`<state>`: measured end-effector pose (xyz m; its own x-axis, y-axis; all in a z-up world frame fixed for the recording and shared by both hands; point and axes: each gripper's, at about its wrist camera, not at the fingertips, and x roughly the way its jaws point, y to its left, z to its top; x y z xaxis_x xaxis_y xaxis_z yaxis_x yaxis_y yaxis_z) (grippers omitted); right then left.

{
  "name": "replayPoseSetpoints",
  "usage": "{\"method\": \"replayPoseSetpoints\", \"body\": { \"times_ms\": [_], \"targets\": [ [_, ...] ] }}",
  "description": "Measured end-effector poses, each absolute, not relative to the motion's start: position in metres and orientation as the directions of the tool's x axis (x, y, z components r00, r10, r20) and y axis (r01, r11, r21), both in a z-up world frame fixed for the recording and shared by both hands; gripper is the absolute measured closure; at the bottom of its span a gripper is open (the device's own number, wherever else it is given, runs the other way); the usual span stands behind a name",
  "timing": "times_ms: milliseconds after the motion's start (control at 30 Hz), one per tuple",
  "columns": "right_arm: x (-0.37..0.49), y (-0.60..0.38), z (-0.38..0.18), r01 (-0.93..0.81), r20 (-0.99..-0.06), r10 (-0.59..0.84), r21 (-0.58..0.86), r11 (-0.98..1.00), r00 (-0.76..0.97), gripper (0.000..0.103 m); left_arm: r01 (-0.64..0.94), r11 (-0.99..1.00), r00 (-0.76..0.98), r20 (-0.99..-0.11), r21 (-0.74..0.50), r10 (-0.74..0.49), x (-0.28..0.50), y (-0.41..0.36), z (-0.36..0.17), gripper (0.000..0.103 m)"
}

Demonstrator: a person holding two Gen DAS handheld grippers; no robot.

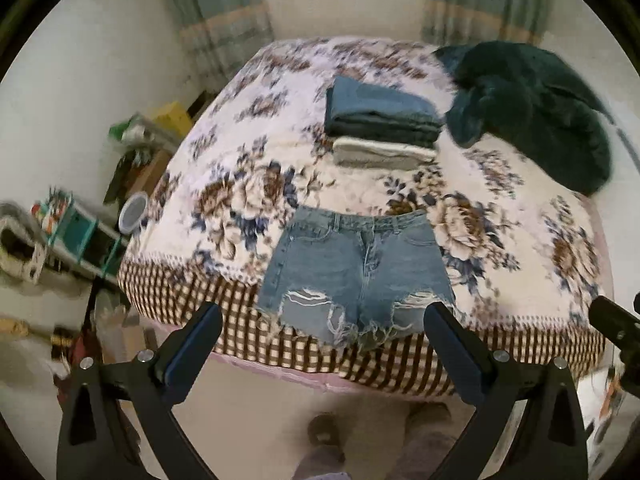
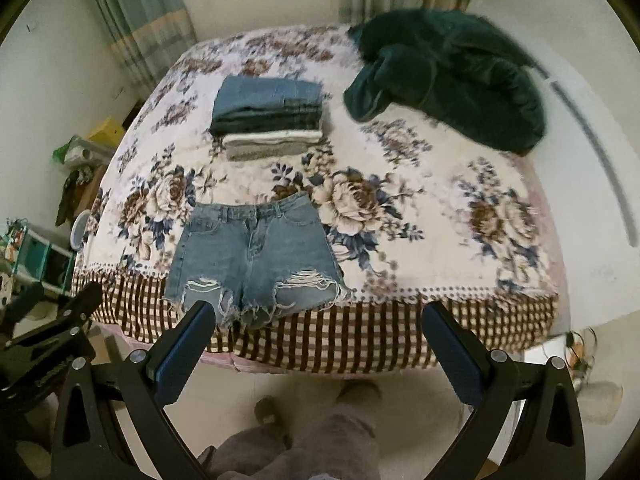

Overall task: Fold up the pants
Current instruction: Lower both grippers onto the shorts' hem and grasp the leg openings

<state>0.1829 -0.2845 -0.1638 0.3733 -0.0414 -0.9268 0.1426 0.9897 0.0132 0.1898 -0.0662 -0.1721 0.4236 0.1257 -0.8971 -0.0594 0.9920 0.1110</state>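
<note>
Denim shorts [image 1: 352,268] lie flat on bed [image 1: 520,240]; no writing legible.

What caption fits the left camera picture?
Open left gripper hovers before ripped denim shorts lying flat on a flowery bed.

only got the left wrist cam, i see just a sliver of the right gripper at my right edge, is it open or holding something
Observer: The right gripper is open, its fingers wide apart with nothing between them.
Operator: where do the shorts sit for it
Observer: In the right wrist view the denim shorts lie flat, left of its centre line. Its left finger overlaps their frayed hem in the picture, but I cannot tell whether it touches them.
</note>
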Motion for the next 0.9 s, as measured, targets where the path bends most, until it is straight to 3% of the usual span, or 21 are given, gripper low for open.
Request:
{"method": "replayPoseSetpoints", "body": {
  "times_ms": [233, 300, 333, 367, 433, 600, 733, 867, 900],
  "targets": [
    [0.334, -0.372, -0.279, 0.007, -0.974, 0.086, 0.089, 0.996, 0.208, 0.0, -0.262, 0.957, 0.259, -0.946, 0.127, 0.197, 0.257, -0.114, -0.283, 0.0],
    [0.377, -0.389, -0.32, -0.036, -0.977, 0.13, 0.126, 0.991, 0.166, 0.008, -0.303, 0.946, 0.21, -0.96, 0.118, 0.187, 0.27, -0.13, -0.326, 0.0],
    [0.401, -0.397, -0.344, -0.052, -0.978, 0.157, 0.151, 0.987, 0.141, 0.018, -0.323, 0.941, 0.182, -0.969, 0.099, 0.164, 0.275, -0.14, -0.353, 0.0],
    [0.425, -0.404, -0.375, -0.068, -0.976, 0.188, 0.181, 0.981, 0.113, 0.034, -0.34, 0.937, 0.163, -0.976, 0.079, 0.142, 0.279, -0.149, -0.378, 0.0],
    [0.455, -0.411, -0.422, -0.09, -0.968, 0.239, 0.232, 0.968, 0.071, 0.05, -0.366, 0.928, 0.135, -0.983, 0.065, 0.122, 0.284, -0.173, -0.426, 0.0],
    [0.518, -0.425, -0.562, -0.038, -0.924, 0.372, 0.376, 0.926, -0.085, 0.05, -0.35, 0.934, 0.035, -0.996, 0.065, 0.083, 0.281, -0.237, -0.529, 0.0],
    [0.542, -0.401, -0.639, -0.059, -0.877, 0.455, 0.468, 0.882, -0.156, 0.048, -0.337, 0.938, 0.017, -0.995, 0.085, 0.096, 0.276, -0.268, -0.57, 0.001],
    [0.55, -0.369, -0.679, -0.083, -0.823, 0.53, 0.554, 0.828, -0.203, 0.044, -0.33, 0.939, 0.04, -0.992, 0.1, 0.12, 0.277, -0.273, -0.577, 0.015],
    [0.555, -0.361, -0.691, -0.073, -0.808, 0.55, 0.574, 0.816, -0.212, 0.044, -0.328, 0.941, 0.073, -0.991, 0.082, 0.112, 0.278, -0.272, -0.572, 0.03]
  ]
}}
